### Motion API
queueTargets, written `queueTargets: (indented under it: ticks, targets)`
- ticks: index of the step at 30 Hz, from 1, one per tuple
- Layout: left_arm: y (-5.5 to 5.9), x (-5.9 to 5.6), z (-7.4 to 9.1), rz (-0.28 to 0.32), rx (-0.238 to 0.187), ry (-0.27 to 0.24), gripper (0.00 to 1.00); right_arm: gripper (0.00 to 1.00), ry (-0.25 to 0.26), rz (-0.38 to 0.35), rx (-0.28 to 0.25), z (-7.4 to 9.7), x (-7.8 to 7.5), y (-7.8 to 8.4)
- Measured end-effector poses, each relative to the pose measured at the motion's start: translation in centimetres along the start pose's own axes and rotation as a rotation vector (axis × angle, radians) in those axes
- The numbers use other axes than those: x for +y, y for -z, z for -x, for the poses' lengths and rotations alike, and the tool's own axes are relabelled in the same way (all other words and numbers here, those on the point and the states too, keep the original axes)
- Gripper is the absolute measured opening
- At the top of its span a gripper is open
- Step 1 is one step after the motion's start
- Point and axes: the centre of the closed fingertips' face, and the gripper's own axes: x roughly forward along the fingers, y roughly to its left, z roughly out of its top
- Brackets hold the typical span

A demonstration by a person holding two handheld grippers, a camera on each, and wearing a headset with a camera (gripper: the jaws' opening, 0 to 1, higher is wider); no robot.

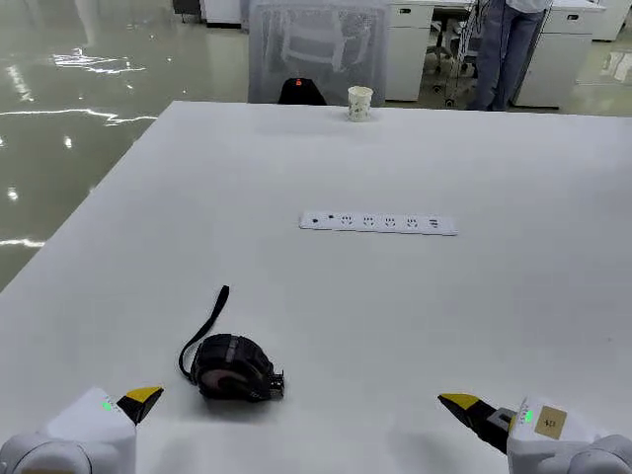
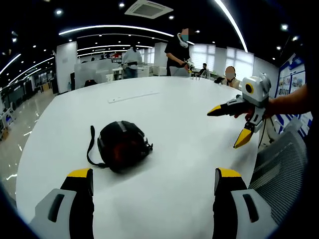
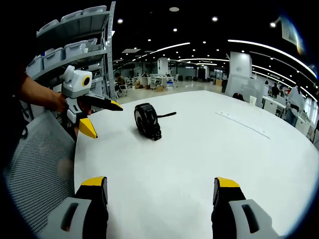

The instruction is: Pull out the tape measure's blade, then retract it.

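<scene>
white table (image 1: 494, 326) holds tape measure (image 1: 235, 367), power strip (image 1: 378, 223), paper cup (image 1: 360, 103).

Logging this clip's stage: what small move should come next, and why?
Probably ease the left gripper forward to clamp the black round-cased tape measure: it lies free, unextended, on the white table ahead of those open jaws; the right gripper is open too.

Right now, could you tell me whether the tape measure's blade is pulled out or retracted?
Retracted: nothing extends from the tape measure lying on the table; only its strap trails out.
</scene>
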Motion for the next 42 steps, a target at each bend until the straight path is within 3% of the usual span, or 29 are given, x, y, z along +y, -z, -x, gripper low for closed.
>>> queueTargets:
  ticks: [7,12,25,42]
  targets:
    - [0.1,-0.4,0.4,-0.015,-0.004,0.011,0.99,0.95,0.041,-0.019,-0.022,1.0,-0.1,0.1]
    - [-0.2,-0.8,0.8,-0.010,-0.030,0.030,0.99,0.95,0.050,-0.021,-0.018,1.6,0.2,0.5]
    - [0.0,-1.4,1.6,-0.016,-0.049,0.044,0.99,0.99,0.077,-0.057,-0.034,2.6,0.5,0.8]
    - [-0.4,-1.1,2.1,-0.018,-0.060,0.037,0.99,0.99,0.095,-0.043,-0.038,3.0,0.3,0.6]
